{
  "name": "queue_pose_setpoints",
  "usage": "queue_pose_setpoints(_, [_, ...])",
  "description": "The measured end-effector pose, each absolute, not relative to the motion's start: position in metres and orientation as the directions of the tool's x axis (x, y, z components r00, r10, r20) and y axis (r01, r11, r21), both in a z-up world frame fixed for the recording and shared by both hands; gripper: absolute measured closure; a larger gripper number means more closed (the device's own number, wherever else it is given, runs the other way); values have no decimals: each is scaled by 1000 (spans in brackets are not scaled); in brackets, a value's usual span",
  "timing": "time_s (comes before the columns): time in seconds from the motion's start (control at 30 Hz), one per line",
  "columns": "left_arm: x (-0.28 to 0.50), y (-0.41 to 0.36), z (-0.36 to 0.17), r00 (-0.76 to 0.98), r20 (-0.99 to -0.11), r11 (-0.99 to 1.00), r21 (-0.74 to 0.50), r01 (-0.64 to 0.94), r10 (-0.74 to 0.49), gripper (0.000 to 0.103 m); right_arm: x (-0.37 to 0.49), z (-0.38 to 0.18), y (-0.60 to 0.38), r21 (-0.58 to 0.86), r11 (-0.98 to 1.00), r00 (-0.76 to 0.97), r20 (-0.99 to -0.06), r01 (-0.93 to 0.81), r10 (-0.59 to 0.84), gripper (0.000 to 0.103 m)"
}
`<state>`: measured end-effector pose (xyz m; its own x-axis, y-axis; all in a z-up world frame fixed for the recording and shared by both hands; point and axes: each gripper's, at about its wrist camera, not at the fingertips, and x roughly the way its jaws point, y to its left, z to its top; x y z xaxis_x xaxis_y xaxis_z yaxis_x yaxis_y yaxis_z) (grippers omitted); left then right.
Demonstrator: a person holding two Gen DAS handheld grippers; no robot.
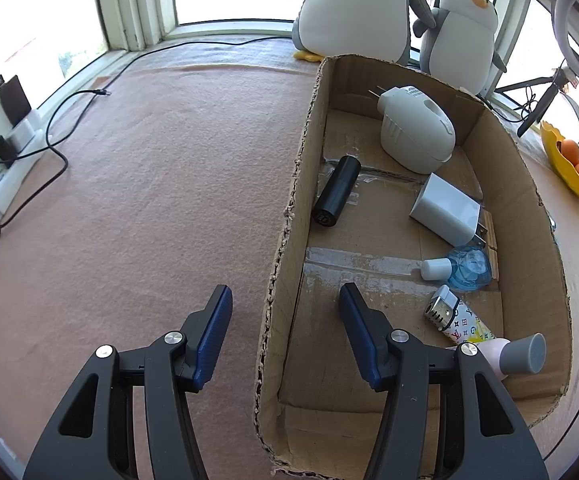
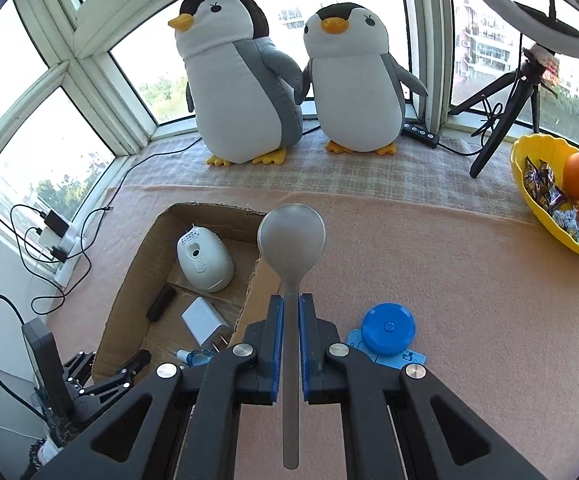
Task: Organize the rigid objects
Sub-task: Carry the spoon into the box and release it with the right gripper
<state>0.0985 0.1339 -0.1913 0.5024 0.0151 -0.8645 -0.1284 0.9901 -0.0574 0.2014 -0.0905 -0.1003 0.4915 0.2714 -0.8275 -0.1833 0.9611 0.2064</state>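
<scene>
My right gripper (image 2: pixel 290 300) is shut on the handle of a grey spoon (image 2: pixel 291 236), whose bowl points forward over the far right corner of the cardboard box (image 2: pixel 129 280). A blue round tape measure (image 2: pixel 387 328) lies on the pink cloth just right of the fingers. My left gripper (image 1: pixel 285 296) stands open, astride the left wall of the box (image 1: pixel 529 216), and neither pad touches it. Inside lie a white plug-in device (image 1: pixel 413 132), a black cylinder (image 1: pixel 335 192), a white charger (image 1: pixel 445 212), a small blue bottle (image 1: pixel 465 268), a patterned lighter (image 1: pixel 455 318) and a pink bottle with a grey cap (image 1: pixel 517 356).
Two plush penguins (image 2: pixel 245 80) stand on the sill behind the box. A yellow bowl (image 2: pixel 529 200) with oranges and sweets sits at the right, beside a black tripod (image 2: pixel 501 120). A power strip with chargers and cables (image 1: pixel 13 136) lies along the left window.
</scene>
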Motion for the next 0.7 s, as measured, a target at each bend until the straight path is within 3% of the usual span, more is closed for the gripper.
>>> queue_pose_setpoints(0.7, [97,137,-191,503,-864,989,-64,-130,10,46,225,-122,-27,412,894,425,-787,-177,447,96])
